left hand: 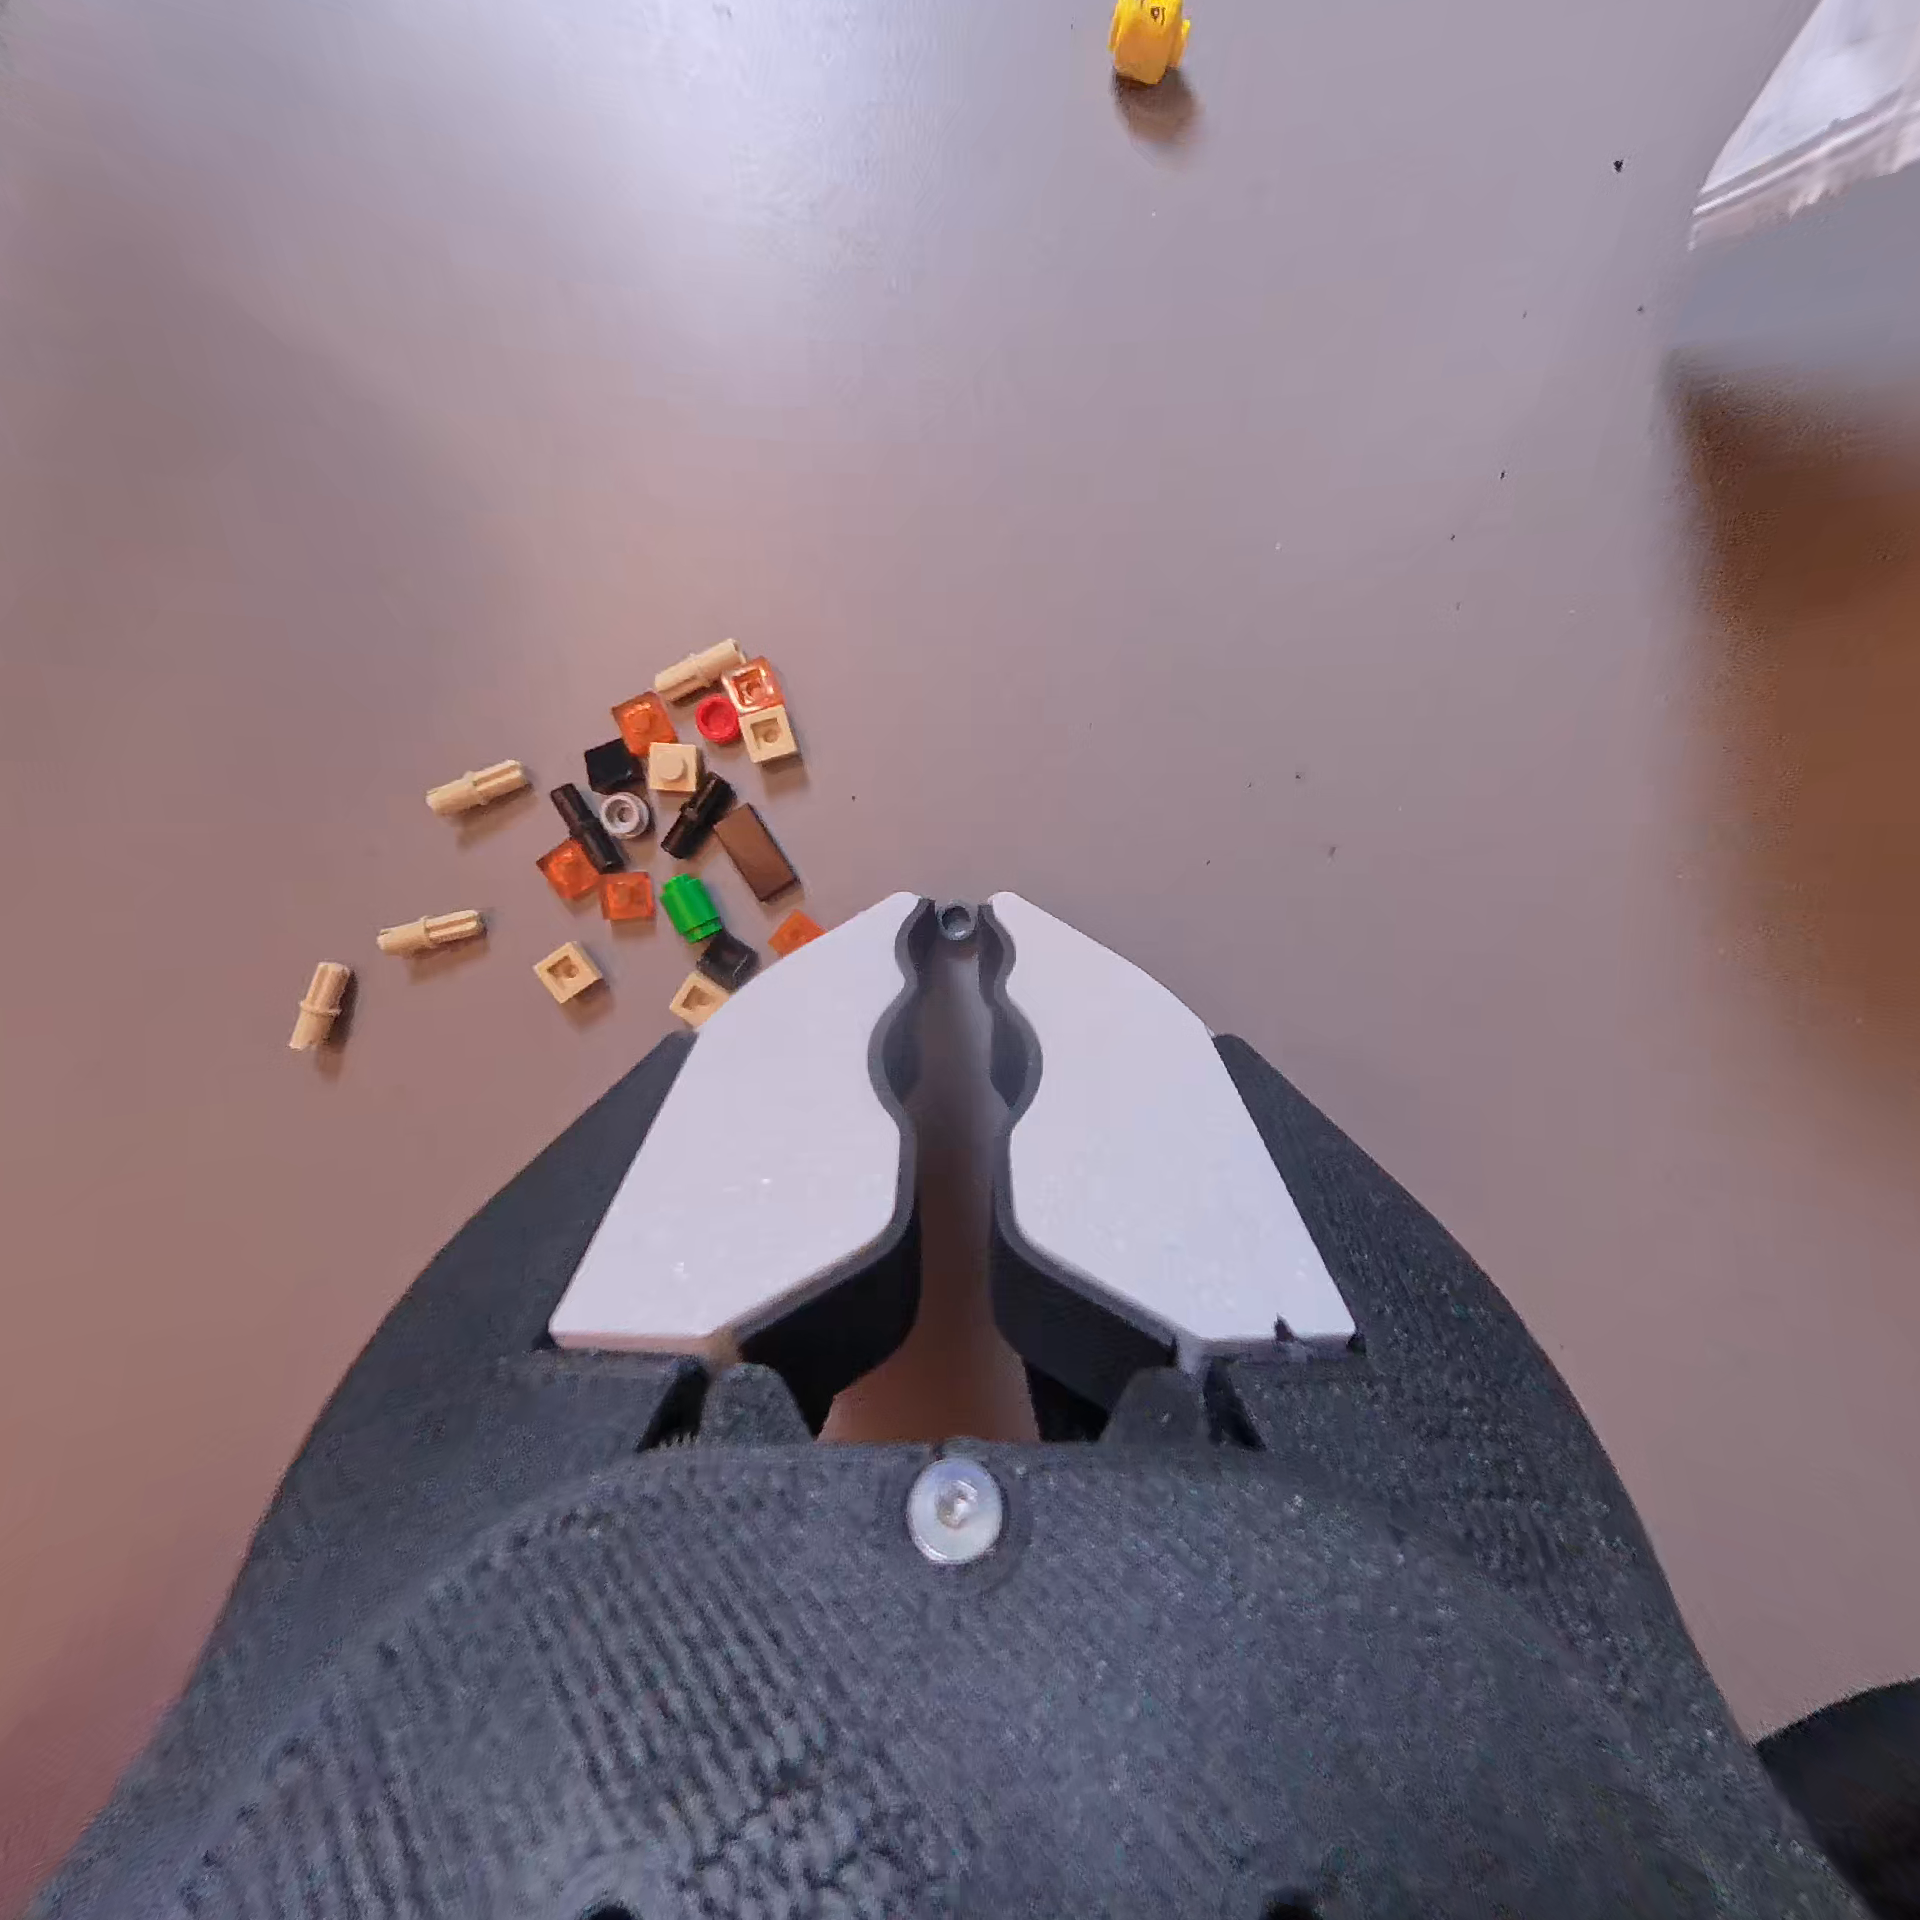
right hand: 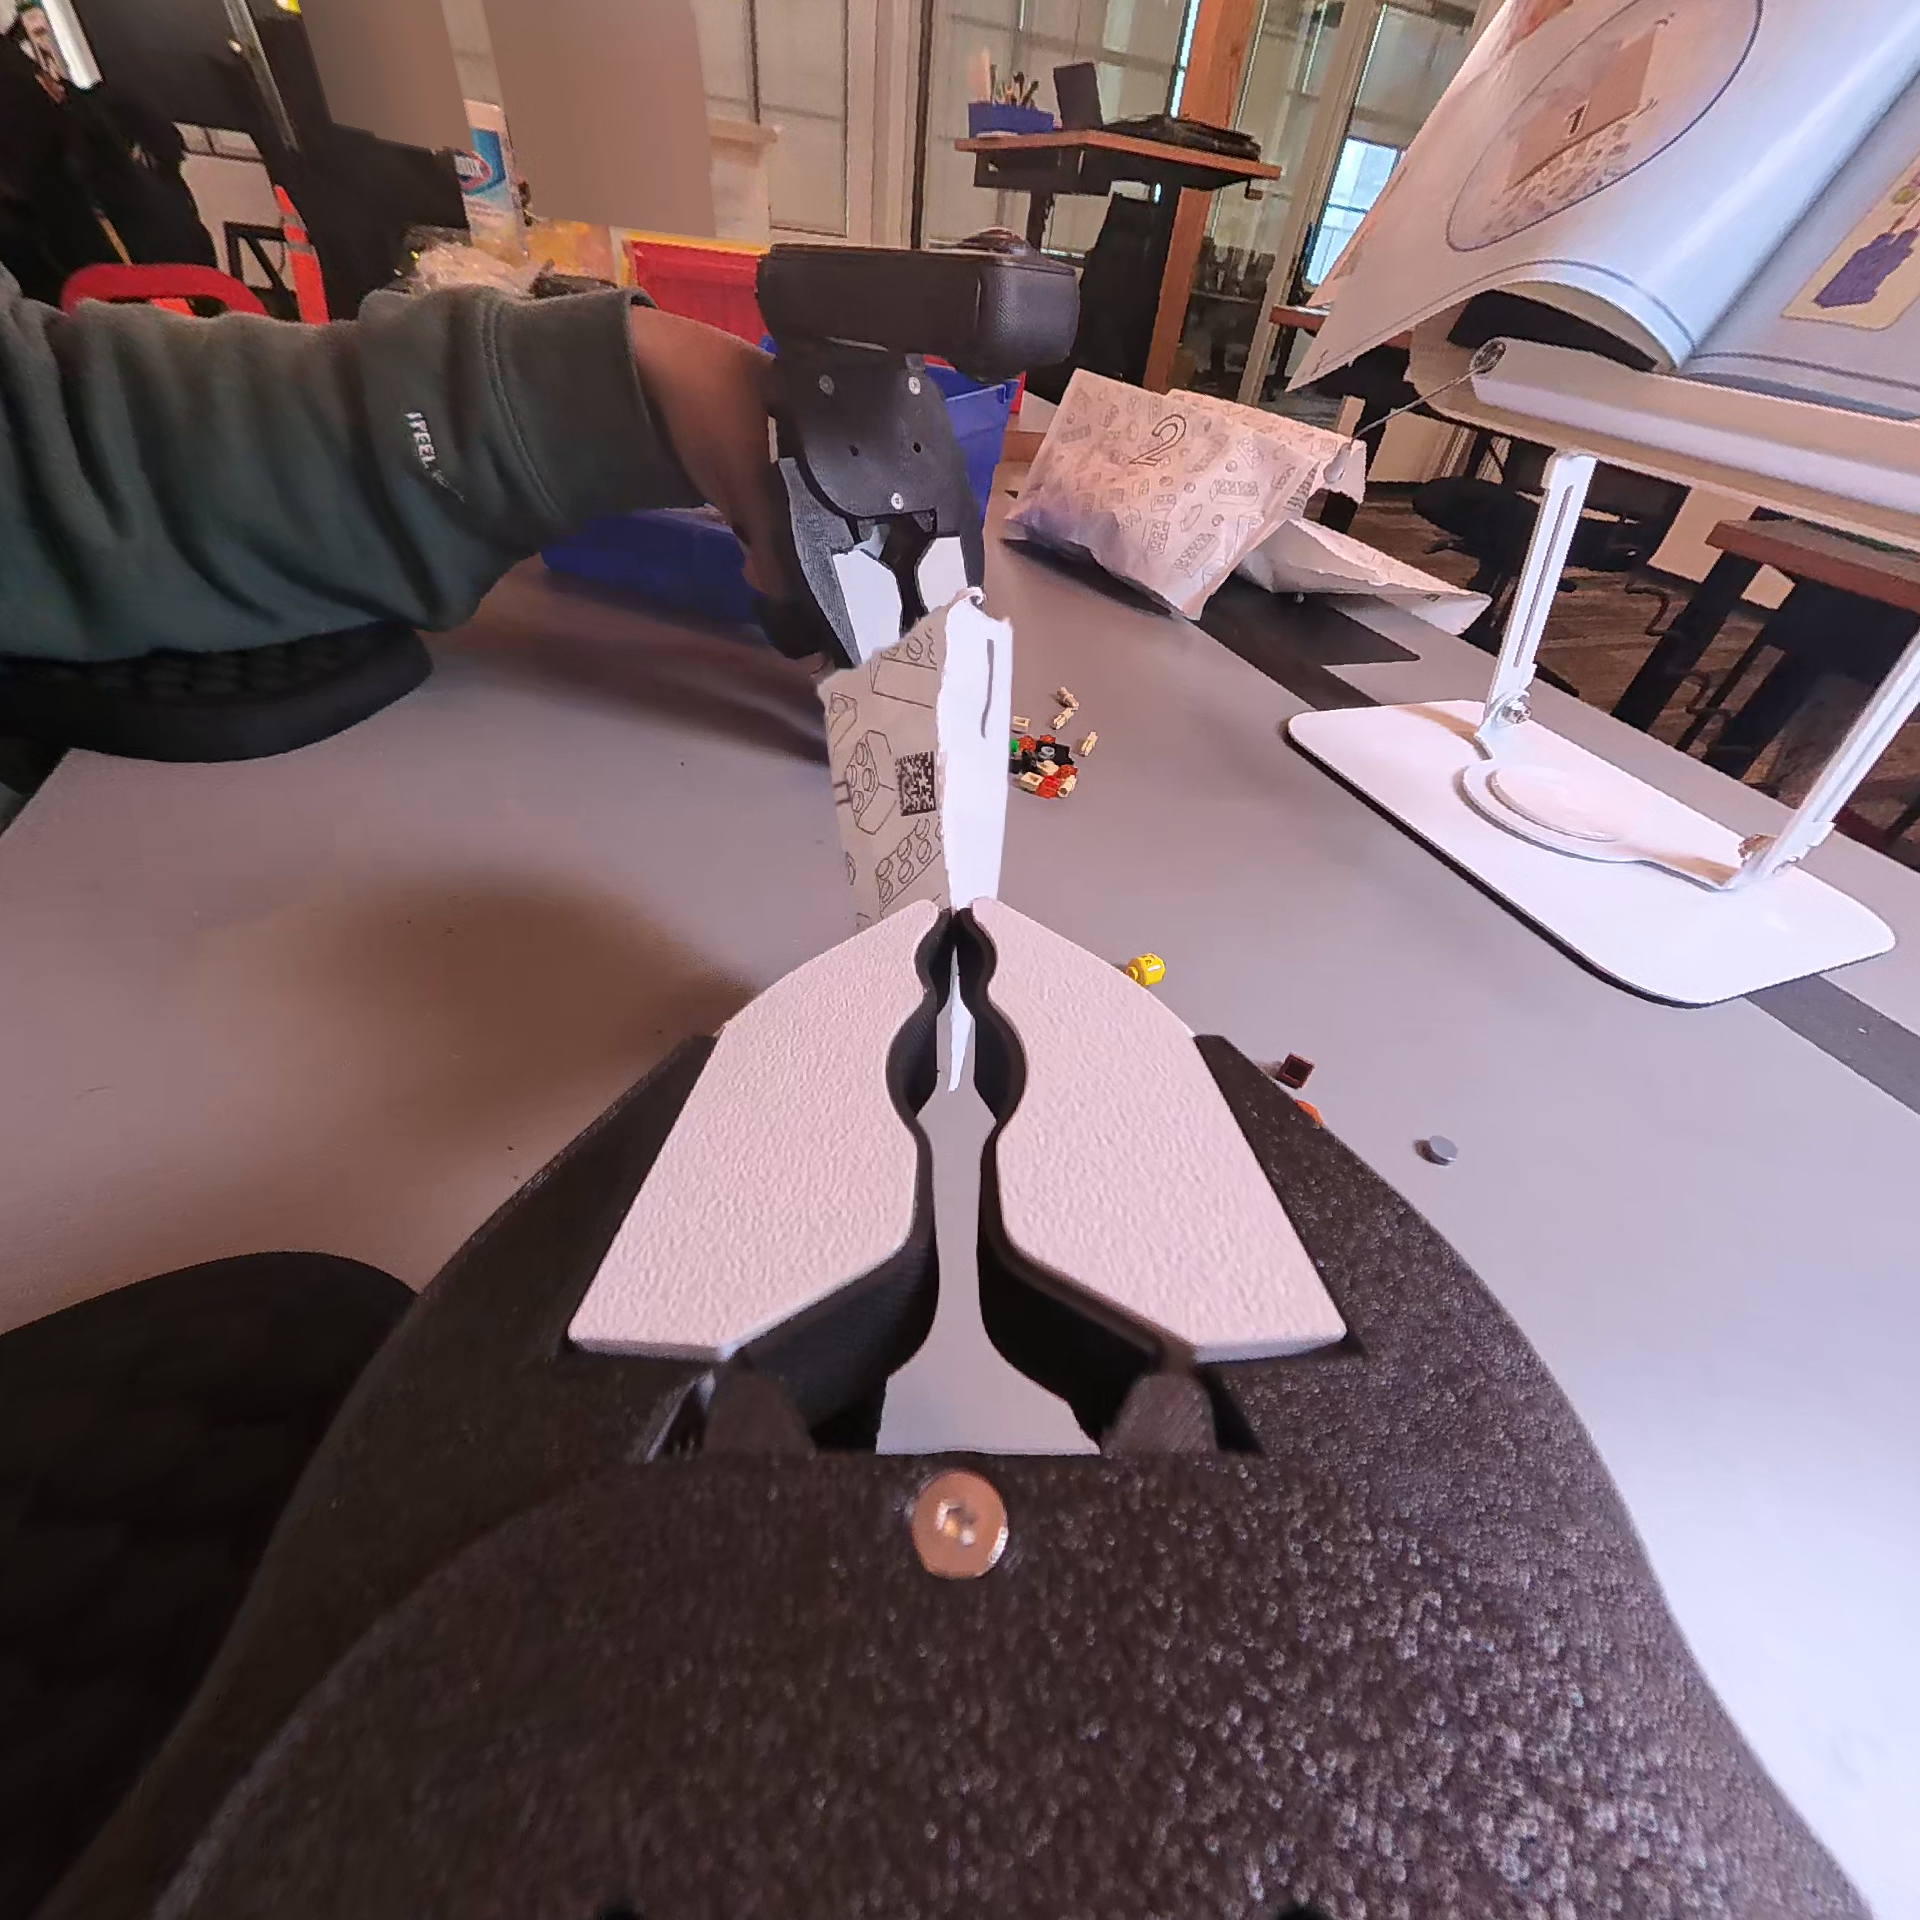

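Torn white printed paper bag (right hand: 940,748) is pinched in my right gripper (right hand: 961,914), while my left gripper (left hand: 956,920) nips a small dark-grey round stud (left hand: 956,921) above the worktop (left hand: 1247,623).

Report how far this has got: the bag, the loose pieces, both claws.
Done: the printed paper bag is torn open, and a pile of small bricks lies on the table, a yellow piece apart from it.
In hand: the right claw pinches the bag's edge; the left claw grips a small grey round piece.
Left: the pile lies unsorted; a second bag lies beyond.
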The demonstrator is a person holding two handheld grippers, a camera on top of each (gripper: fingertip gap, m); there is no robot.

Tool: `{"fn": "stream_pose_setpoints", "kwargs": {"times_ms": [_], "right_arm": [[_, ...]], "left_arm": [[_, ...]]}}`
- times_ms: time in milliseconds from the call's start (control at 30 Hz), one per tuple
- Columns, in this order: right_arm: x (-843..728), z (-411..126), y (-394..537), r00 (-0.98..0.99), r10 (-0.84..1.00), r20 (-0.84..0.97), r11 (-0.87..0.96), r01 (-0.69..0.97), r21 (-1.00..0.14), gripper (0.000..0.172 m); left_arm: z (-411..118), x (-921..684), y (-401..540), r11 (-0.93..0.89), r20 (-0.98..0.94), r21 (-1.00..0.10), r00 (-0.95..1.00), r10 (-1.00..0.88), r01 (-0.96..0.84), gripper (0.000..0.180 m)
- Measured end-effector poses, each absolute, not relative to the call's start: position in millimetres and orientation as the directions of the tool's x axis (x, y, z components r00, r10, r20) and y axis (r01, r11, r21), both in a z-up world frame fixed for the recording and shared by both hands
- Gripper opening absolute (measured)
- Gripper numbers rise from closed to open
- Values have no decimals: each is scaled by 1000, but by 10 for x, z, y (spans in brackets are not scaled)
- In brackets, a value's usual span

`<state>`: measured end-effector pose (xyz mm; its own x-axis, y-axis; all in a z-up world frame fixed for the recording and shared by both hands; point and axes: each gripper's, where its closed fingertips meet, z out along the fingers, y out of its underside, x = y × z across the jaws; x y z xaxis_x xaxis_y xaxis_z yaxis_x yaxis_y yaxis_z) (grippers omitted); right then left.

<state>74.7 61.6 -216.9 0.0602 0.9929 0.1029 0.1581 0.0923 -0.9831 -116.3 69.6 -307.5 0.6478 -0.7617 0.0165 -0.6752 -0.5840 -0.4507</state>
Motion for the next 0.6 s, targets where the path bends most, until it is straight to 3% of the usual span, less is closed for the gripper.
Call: {"fn": "stream_pose_setpoints", "kwargs": {"times_ms": [67,133,233,300,400,600], "right_arm": [[744,-2176,612,58,993,104,93,162,-982,1],[741,-2183,605,54,993,105,95,165,-982,1],[729,-2203,582,39,994,101,93,167,-982,1],[718,-2214,558,25,995,99,93,166,-982,1],[711,-2191,509,4,995,103,101,151,-983,1],[705,-2179,482,-7,994,110,109,146,-983,1]], "left_arm": [[-3028,-1069,705,-561,29,-488,630,-776,-668,8],[-2800,-803,681,-497,72,-597,575,-815,-630,8],[-2282,-299,540,-293,13,-759,437,-900,-581,8],[-2039,6,375,-147,-67,-812,340,-938,-565,8],[-1949,264,278,-36,-170,-812,296,-940,-582,17],[-2159,300,258,-28,-197,-752,265,-944,-658,29]]}}
